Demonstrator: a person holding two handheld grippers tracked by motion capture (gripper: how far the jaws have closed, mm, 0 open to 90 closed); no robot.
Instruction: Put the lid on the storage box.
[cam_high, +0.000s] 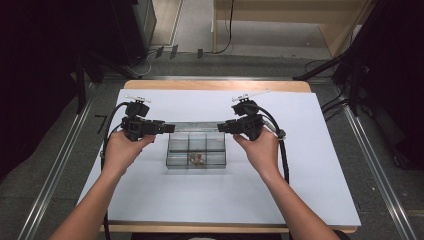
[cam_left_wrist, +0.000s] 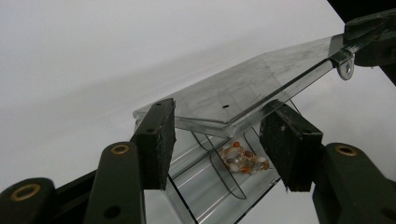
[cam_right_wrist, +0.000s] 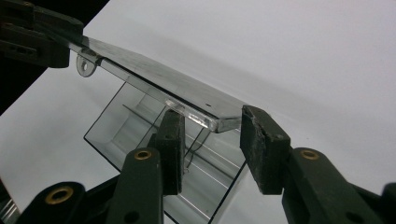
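Note:
A clear compartment box (cam_high: 172, 150) sits mid-table on the white sheet. A beaded bracelet (cam_high: 196, 159) lies in its front middle compartment. The clear lid (cam_high: 197, 126) is raised over the box's back edge, tilted. My left gripper (cam_high: 170, 127) is shut on the lid's left end and my right gripper (cam_high: 222, 127) on its right end. In the left gripper view the lid (cam_left_wrist: 261, 84) sits between the pads (cam_left_wrist: 159, 140), with the bracelet (cam_left_wrist: 243, 158) and box (cam_left_wrist: 205, 196) below. In the right gripper view the lid (cam_right_wrist: 154, 79) meets the pads (cam_right_wrist: 261, 144) above the box (cam_right_wrist: 121, 126).
The white sheet (cam_high: 300, 165) covers a wooden table (cam_high: 215, 84). Metal rails (cam_high: 55, 170) run along both sides on the dark floor. Cables and wooden furniture (cam_high: 280, 20) lie beyond the far edge. A small tab with a hole (cam_left_wrist: 346, 70) hangs from the lid's edge.

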